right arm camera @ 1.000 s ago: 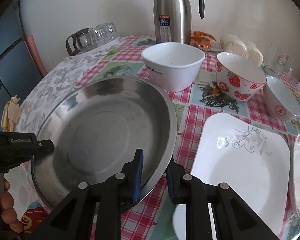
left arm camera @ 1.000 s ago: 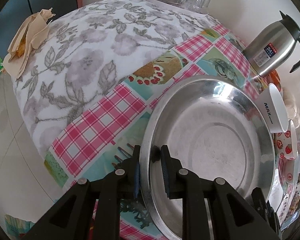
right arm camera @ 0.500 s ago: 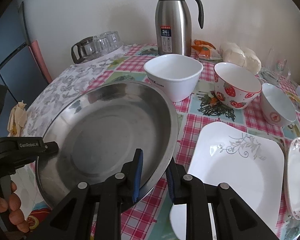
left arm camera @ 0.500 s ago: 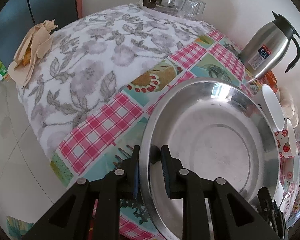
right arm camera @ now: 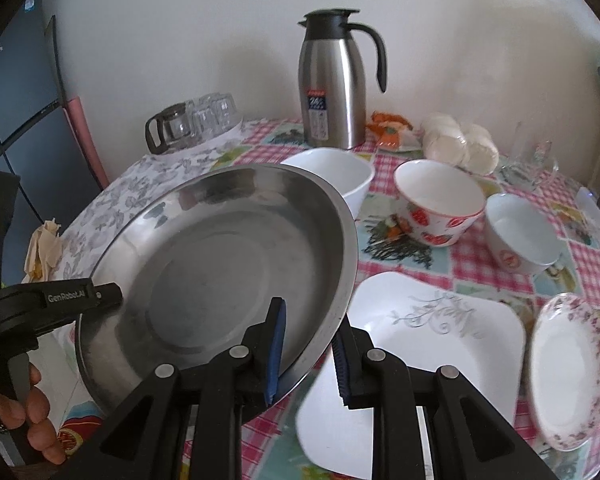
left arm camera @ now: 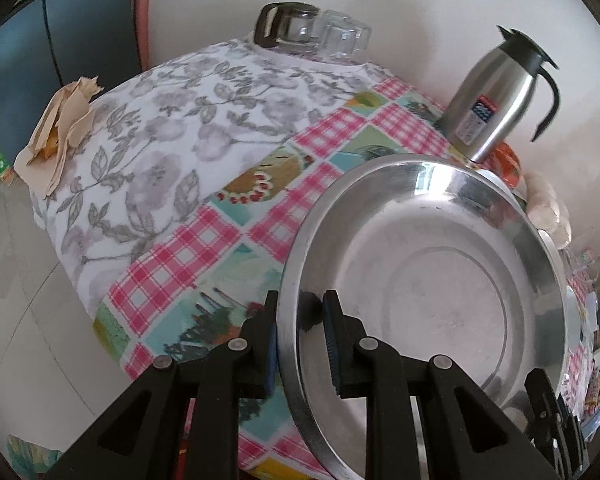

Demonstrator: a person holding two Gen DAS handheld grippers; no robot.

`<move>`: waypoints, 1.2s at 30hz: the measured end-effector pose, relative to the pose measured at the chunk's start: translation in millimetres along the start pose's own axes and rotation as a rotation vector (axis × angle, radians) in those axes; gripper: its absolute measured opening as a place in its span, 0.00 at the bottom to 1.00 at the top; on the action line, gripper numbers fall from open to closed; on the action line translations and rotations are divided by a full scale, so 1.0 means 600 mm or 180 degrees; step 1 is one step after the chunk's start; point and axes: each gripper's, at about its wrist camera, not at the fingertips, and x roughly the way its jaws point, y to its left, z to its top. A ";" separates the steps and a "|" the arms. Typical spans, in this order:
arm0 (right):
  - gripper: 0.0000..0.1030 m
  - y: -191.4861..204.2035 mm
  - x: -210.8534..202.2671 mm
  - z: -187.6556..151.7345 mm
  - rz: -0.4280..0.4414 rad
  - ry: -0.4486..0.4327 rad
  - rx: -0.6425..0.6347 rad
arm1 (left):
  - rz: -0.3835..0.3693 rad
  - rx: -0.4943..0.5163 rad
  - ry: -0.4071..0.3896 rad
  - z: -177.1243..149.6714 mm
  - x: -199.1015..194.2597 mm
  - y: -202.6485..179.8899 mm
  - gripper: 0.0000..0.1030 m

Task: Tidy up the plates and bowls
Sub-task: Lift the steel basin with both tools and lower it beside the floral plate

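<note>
A table (right arm camera: 476, 248) under a checked and floral cloth, against a pale wall, carries a steel flask (right arm camera: 331, 92), three bowls and two white plates. The steel plate (right arm camera: 220, 268) hangs tilted above the cloth, clear of the square plate (right arm camera: 432, 344). The left gripper (left arm camera: 300, 332) and right gripper (right arm camera: 310, 344) each pinch its rim on opposite sides. Risk: uneven lifting by the two hands could let the thin, smooth rim slip and strike the white bowl (right arm camera: 352, 180) just behind.
</note>
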 end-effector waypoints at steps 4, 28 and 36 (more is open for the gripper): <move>0.23 -0.026 -0.024 0.002 -0.0045 -0.0079 0.0050 | -0.0033 0.0133 -0.0070 -0.009 -0.014 -0.031 0.21; 0.25 -0.197 -0.122 -0.029 -0.0504 -0.0254 0.0300 | -0.0332 0.0839 -0.0187 -0.105 -0.070 -0.219 0.21; 0.26 -0.239 -0.128 -0.049 -0.0711 -0.0118 0.0389 | -0.0381 0.1088 -0.0085 -0.139 -0.068 -0.262 0.21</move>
